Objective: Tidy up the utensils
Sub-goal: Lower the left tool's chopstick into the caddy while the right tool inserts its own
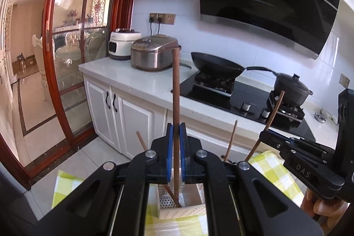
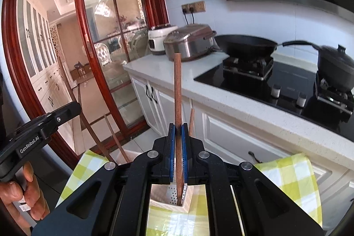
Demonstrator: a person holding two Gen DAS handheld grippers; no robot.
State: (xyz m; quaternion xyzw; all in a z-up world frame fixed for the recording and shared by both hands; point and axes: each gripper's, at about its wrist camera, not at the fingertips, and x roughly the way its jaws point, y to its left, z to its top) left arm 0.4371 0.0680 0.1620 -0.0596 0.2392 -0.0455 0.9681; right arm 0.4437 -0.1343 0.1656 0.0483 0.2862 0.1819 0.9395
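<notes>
A long, round, dark brown wooden chopstick (image 1: 176, 90) stands nearly upright, its lower tip down inside a pale perforated rectangular utensil holder (image 1: 177, 211) with a metal strainer insert, which sits on a yellow-and-white checked cloth. A second, reddish-brown wooden chopstick (image 2: 177, 90) is also upright, with its tip in a corner of the same holder (image 2: 168, 202). More thin brown chopsticks (image 1: 231, 138) lean out of the holder at slants, their upper ends spread apart from one another.
</notes>
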